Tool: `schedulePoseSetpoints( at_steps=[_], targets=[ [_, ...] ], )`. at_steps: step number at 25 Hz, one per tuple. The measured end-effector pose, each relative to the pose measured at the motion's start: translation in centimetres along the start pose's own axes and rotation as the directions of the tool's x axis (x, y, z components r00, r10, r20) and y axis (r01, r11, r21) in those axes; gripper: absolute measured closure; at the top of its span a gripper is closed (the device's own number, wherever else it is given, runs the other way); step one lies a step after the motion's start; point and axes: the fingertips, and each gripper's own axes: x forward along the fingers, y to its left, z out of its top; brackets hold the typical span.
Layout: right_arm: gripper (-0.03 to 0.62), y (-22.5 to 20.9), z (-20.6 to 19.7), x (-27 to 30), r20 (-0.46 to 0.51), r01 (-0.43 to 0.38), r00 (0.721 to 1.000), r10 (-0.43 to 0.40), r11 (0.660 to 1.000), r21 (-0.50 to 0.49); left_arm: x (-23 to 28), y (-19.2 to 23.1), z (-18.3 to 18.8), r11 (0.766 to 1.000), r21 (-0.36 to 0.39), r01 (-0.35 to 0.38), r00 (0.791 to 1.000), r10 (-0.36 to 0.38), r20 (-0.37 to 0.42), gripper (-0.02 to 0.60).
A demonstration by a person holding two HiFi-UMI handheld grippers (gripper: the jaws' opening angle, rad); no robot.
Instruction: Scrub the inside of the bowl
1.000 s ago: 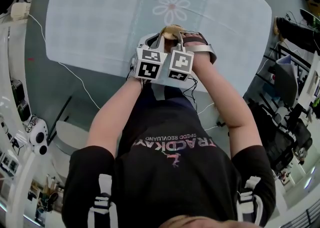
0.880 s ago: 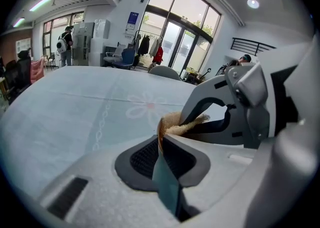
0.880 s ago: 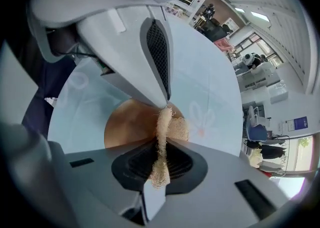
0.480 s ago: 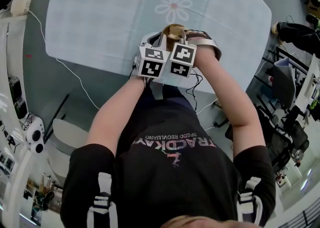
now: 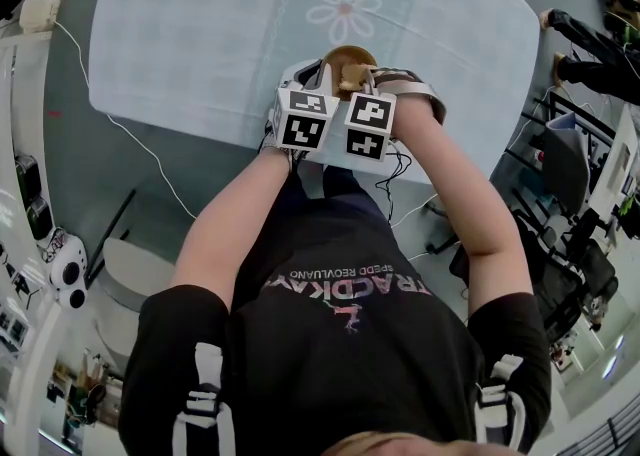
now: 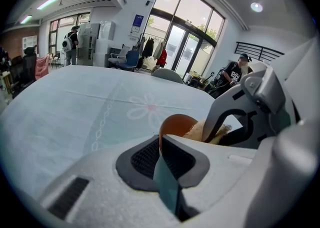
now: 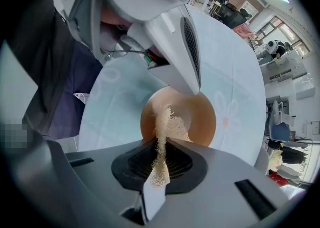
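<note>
**Bowl pinched at the rim, scrubber down inside**

The pale bench (image 5: 200, 34) spreads out ahead of the person, with a printed flower (image 5: 345, 9) near its middle. The brown bowl (image 5: 350, 56) is at the bench's near side, just this side of the flower, with its mouth facing up. The left hand-held gripper (image 6: 161, 144) is nearly closed on the bowl's rim (its jaws have just been closing tighter there). The right hand-held gripper (image 7: 159, 159) points down into the bowl, its jaws clamped on a tan fibrous scrubber (image 7: 167, 122). The scrubber's long axis runs from the jaws down to the bowl's floor. Compared with a second ago, the right marker cube (image 5: 368, 127) sits slightly further right, and more of the bowl shows beyond it.
</note>
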Motion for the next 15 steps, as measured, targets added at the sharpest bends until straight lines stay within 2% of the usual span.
schedulePoseSetpoints(
  at_steps=[3, 6, 11, 15],
  targets=[
    [0.56, 1.1, 0.9, -0.6, 0.072, -0.066, 0.996, 0.062, 0.996, 0.055, -0.1, -0.2, 0.2, 1.0, -0.011, -0.003, 1.0, 0.003, 0.01, 0.554],
    [0.56, 1.5, 2.3, -0.9, 0.154, -0.106, 0.985, 0.084, 0.984, 0.141, -0.2, -0.2, 0.4, 1.0, -0.02, -0.005, 1.0, 0.005, 0.027, 0.557],
    [0.561, 1.0, 4.3, -1.8, 0.295, -0.198, 0.951, 0.095, 0.919, 0.34, -0.5, 0.2, -0.3, 0.996, -0.085, -0.013, 1.0, 0.014, 0.008, 0.558],
    [0.56, 1.1, 4.6, -1.6, 0.33, -0.232, 0.94, 0.09, 0.878, 0.419, -0.7, 0.2, -0.3, 0.989, -0.149, -0.016, 1.0, 0.019, 0.015, 0.558]
  ],
)
